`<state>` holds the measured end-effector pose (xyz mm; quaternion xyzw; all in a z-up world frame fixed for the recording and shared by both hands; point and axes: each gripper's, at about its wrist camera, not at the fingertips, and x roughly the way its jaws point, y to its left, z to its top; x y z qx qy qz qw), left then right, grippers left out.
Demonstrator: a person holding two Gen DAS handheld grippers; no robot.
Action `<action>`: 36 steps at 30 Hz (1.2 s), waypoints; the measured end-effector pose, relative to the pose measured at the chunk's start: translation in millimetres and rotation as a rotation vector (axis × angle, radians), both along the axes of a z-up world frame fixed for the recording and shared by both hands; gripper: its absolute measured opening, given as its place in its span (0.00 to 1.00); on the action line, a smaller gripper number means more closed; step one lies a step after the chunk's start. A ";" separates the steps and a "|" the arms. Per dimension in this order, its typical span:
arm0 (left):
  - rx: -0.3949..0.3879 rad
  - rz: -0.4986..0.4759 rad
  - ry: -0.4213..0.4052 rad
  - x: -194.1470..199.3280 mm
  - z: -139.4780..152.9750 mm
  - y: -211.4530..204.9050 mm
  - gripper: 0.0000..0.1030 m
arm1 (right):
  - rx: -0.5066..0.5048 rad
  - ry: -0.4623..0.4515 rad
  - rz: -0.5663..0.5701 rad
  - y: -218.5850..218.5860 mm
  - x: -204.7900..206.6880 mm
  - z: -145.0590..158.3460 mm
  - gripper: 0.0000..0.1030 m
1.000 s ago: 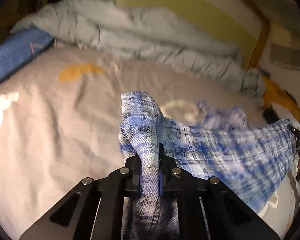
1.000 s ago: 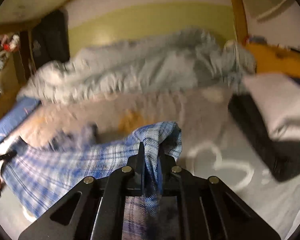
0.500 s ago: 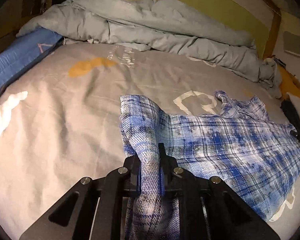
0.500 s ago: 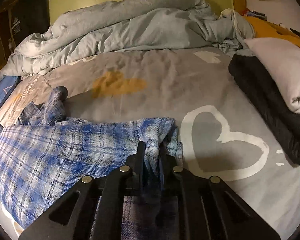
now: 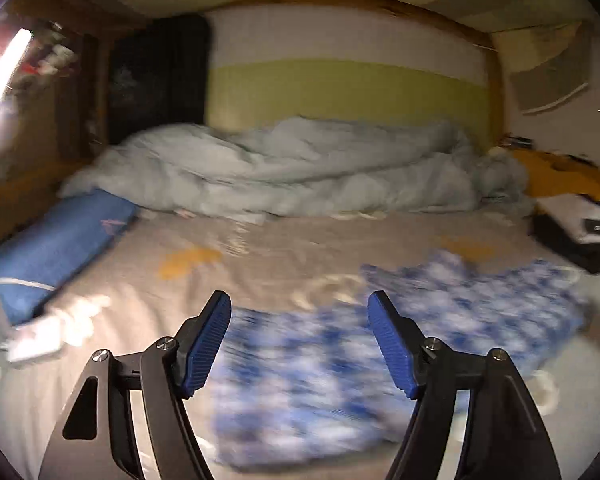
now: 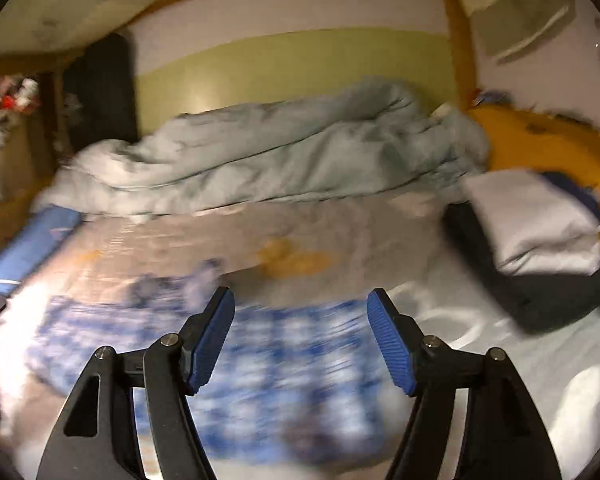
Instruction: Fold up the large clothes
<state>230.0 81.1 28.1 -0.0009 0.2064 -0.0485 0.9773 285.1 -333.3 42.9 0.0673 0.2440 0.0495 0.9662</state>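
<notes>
A blue and white plaid shirt (image 5: 380, 344) lies spread flat on the grey bed sheet (image 5: 260, 256), blurred by motion. My left gripper (image 5: 299, 340) is open and empty, lifted above the shirt's left part. In the right wrist view the same shirt (image 6: 260, 368) lies below and to the left. My right gripper (image 6: 300, 340) is open and empty above the shirt's right edge.
A crumpled grey-blue duvet (image 5: 284, 172) lies along the headboard. A blue pillow (image 5: 56, 244) is at the left. A stack of folded white and dark clothes (image 6: 540, 240) and a yellow item (image 6: 548, 140) sit at the right. White prints mark the sheet.
Both grippers have opened and let go of the plaid shirt, which now lies on the bed. Both have pulled up and back from it.
</notes>
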 end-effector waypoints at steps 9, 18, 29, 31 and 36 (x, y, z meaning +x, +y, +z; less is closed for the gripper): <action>-0.068 -0.125 0.266 27.0 -58.9 -40.8 0.36 | -0.007 0.233 0.275 86.4 8.0 -73.7 0.11; -0.107 -0.125 0.401 29.7 -104.5 -36.6 0.31 | 0.021 0.387 0.267 88.0 19.2 -126.4 0.03; -0.151 -0.211 0.320 24.3 -54.4 -66.6 0.25 | 0.004 0.357 0.298 109.1 10.9 -91.2 0.00; -0.147 -0.174 0.392 41.3 -68.3 -71.2 0.20 | 0.012 0.428 0.276 111.2 18.8 -107.7 0.00; -0.132 -0.110 0.424 99.6 -70.8 -68.3 0.12 | -0.017 0.417 0.221 110.0 44.9 -104.7 0.00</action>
